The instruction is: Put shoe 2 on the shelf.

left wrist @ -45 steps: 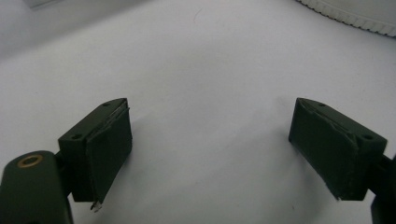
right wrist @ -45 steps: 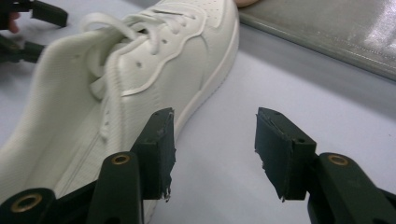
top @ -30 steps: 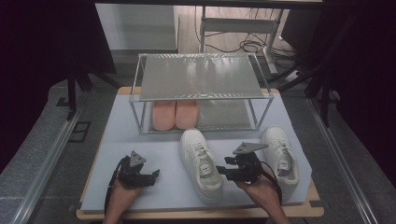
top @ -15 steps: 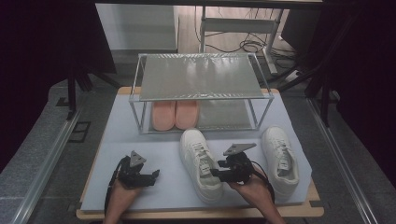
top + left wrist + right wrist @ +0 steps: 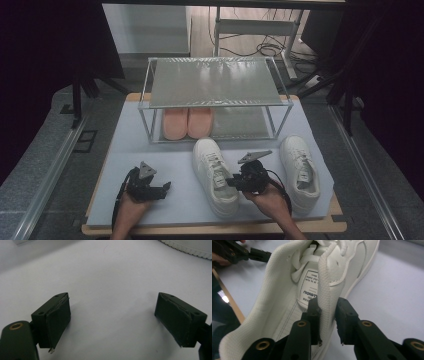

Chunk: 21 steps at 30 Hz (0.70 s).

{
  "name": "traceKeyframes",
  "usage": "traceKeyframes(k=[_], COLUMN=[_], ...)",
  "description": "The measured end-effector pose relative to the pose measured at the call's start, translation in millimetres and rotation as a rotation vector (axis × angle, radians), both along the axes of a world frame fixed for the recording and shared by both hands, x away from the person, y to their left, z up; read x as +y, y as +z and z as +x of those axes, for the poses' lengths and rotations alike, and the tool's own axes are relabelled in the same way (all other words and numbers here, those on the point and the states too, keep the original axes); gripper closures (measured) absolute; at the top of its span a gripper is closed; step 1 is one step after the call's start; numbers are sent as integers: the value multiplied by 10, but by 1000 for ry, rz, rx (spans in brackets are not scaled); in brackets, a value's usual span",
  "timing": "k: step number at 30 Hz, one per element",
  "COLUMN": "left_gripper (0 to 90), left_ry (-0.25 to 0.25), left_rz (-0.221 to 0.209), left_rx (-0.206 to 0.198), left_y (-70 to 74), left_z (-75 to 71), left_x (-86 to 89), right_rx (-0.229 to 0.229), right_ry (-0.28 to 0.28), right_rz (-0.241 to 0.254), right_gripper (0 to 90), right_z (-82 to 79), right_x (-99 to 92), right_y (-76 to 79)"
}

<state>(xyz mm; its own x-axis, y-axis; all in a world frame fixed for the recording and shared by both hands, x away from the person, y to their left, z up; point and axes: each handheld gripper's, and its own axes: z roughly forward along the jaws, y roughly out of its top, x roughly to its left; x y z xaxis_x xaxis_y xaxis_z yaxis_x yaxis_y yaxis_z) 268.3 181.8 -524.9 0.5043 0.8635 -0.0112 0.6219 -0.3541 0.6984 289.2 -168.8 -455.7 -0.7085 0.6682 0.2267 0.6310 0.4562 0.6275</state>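
A white sneaker (image 5: 215,175) lies on the pale mat, toe toward the rack. My right gripper (image 5: 234,182) is at its right side. In the right gripper view (image 5: 327,307) one jaw is inside the shoe and the other outside, pinching the sneaker's (image 5: 287,277) collar wall. These jaws have just been closing, with that wall between them. A second white sneaker (image 5: 300,170) lies to the right, untouched. My left gripper (image 5: 161,188) rests low on the mat at the left, open with nothing between its jaws (image 5: 112,315).
A clear two-level rack (image 5: 215,85) stands at the back of the mat (image 5: 150,150), with a pair of pink slippers (image 5: 187,122) on its lower level. The wooden table edge (image 5: 200,229) runs along the front. The left gripper (image 5: 242,252) appears beyond the sneaker.
My right gripper has shifted left from between the sneakers to the left sneaker's side, and its jaws have closed on the collar wall. The left gripper has stayed put.
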Motion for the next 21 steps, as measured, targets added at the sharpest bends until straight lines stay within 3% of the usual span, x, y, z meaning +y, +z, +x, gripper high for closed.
traceKeyframes(k=[10,21], left_gripper=[135,135], left_ry=[-3,-4], left_rz=[0,0], left_rx=[5,5], left_y=[1,1], left_z=[4,4], left_x=[6,7], right_rx=[145,255], right_ry=[-80,-79], right_rz=[199,338], right_gripper=[809,815], right_z=[113,145], right_x=[-248,-320], right_y=[-58,-39])
